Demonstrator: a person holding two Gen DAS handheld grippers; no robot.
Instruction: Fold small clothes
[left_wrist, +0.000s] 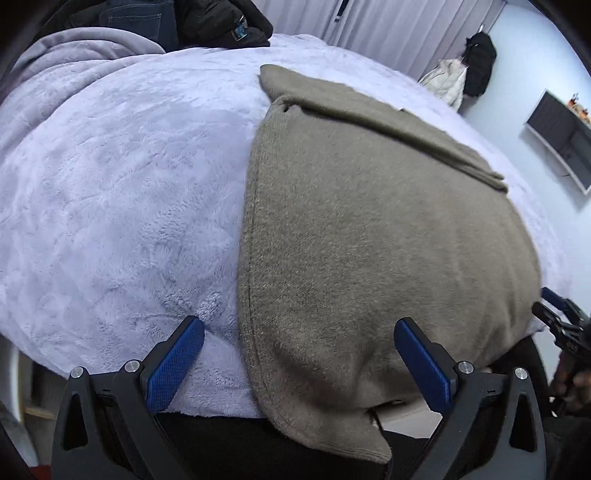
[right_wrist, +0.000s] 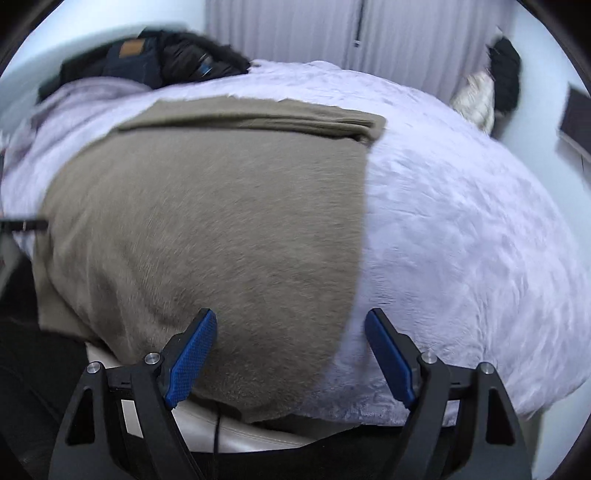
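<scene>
We see a bed covered by a fluffy pale lilac blanket (left_wrist: 122, 192) that serves as the working surface. On it lies a taupe knitted garment (left_wrist: 369, 240), spread flat with a band folded over along its far edge and its near hem hanging over the front edge of the bed. At the far end, a heap of dark clothes (left_wrist: 207, 22) rests beside a bunched grey blanket (left_wrist: 74, 48)

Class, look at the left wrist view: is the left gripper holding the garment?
No: the left gripper is open, its blue fingers apart above the olive-brown garment.
</scene>
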